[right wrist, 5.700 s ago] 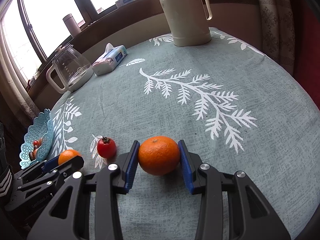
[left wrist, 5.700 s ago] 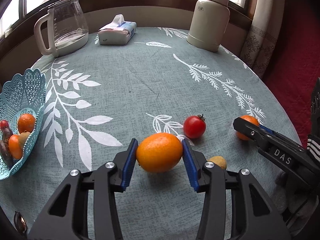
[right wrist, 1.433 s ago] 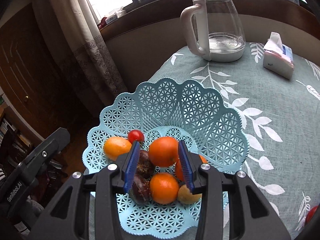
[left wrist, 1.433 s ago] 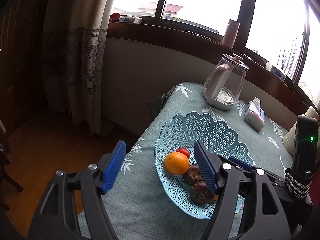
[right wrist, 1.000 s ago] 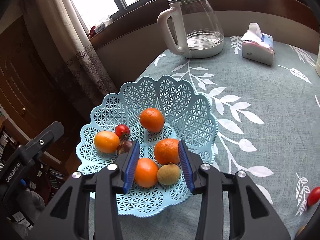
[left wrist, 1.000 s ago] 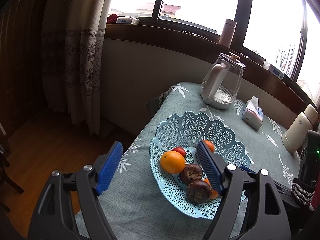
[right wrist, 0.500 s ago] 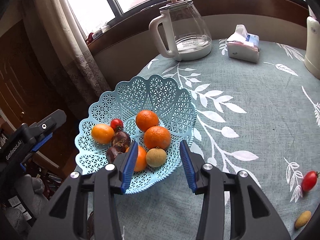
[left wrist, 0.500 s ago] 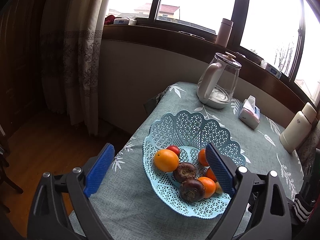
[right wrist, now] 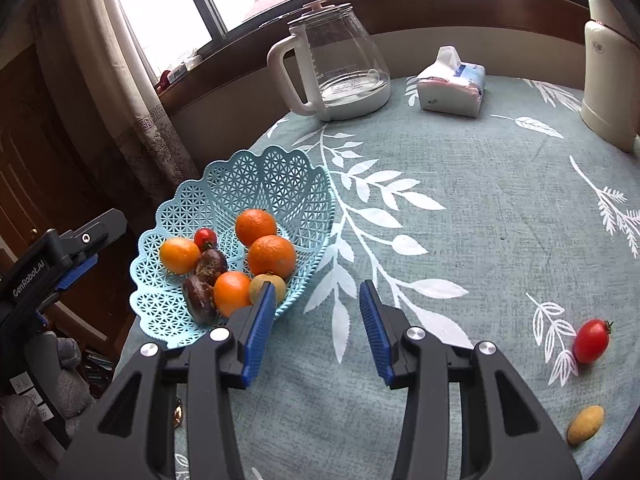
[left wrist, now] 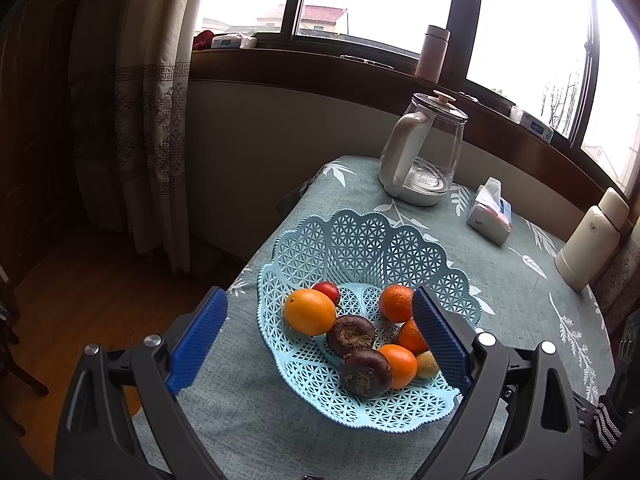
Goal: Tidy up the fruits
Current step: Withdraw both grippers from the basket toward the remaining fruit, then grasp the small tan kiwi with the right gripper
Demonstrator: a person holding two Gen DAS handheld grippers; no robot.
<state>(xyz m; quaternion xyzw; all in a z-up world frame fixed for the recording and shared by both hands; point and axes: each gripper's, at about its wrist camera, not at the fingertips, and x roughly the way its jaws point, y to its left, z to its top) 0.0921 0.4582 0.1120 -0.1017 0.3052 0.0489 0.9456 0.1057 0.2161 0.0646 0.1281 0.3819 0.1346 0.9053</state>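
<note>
The round table (right wrist: 480, 208), covered by a grey-green cloth printed with white leaf sprays, carries everything here. At its far side near the window stand a glass kettle (right wrist: 340, 64) with a white handle and a cream flask (right wrist: 610, 80), with a pack of tissues (right wrist: 452, 88) lying between them. Near the table's edge by the curtain sits a pale blue lattice basket (right wrist: 256, 184) with a scalloped rim. Both pairs of tongs are empty. The left tongs (left wrist: 316, 336) are spread wide and hang above the basket, so that most of the fruit shows between their blue pads. The right tongs (right wrist: 316, 332) are also spread, over bare cloth just beside the basket's rim, with one pad crossing in front of the rim. In the basket lie four oranges, the nearest to the window being an orange (right wrist: 256, 216) set against the rear wall, two dark brown wrinkled fruits (left wrist: 352, 334) touching each other in the middle, a small yellowish round fruit (right wrist: 266, 286) at the rim and a small tomato (right wrist: 205, 237). Well apart from the basket, at the opposite side of the table, a second tomato (right wrist: 591, 340) and a small yellow oval fruit (right wrist: 586, 425) lie on the cloth near each other.
</note>
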